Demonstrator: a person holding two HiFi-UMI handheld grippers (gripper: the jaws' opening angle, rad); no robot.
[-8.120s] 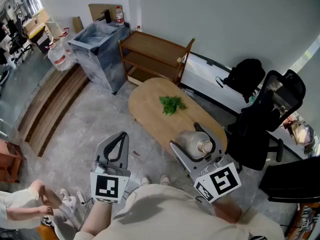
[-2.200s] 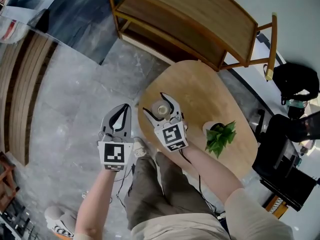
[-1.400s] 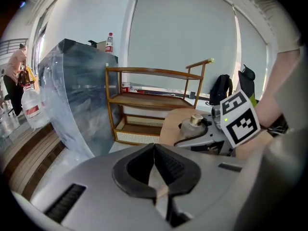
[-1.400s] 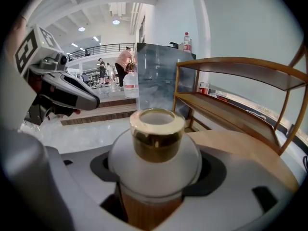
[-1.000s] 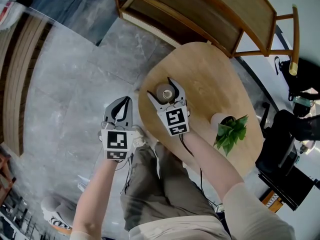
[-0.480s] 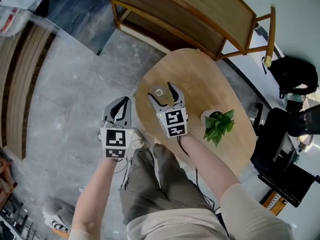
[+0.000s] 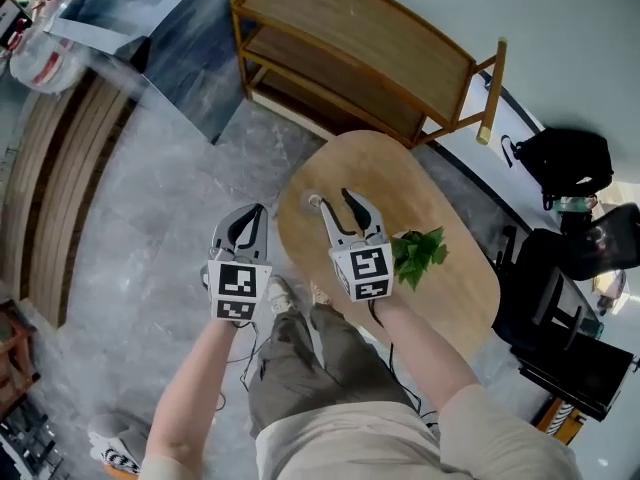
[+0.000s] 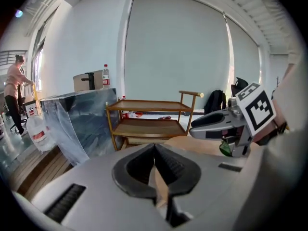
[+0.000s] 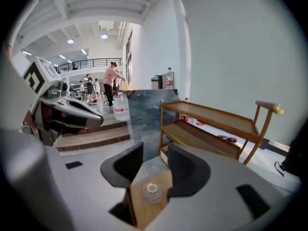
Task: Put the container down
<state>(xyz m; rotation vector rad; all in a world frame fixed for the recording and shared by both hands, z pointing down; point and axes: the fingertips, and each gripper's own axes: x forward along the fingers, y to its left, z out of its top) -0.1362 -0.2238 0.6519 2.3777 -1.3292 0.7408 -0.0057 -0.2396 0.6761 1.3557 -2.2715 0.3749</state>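
Observation:
The container, a small clear jar with a pale lid, stands on the oval wooden table near its left end. In the right gripper view the container shows far below, through the gap between the jaws. My right gripper hangs well above it and is open. Its jaws have just been closing, with nothing between them. My left gripper hovers over the floor left of the table, its jaws shut with nothing in them. The left gripper view shows its own tips meeting and the right gripper alongside.
A potted green plant stands on the table just right of my right gripper. A wooden shelf cart is behind the table. A plastic-covered unit is at far left. A black chair and bag are at right.
Both grippers have risen. The right gripper has lifted away from the container, which stays on the table, and its jaws have narrowed. The view has shifted.

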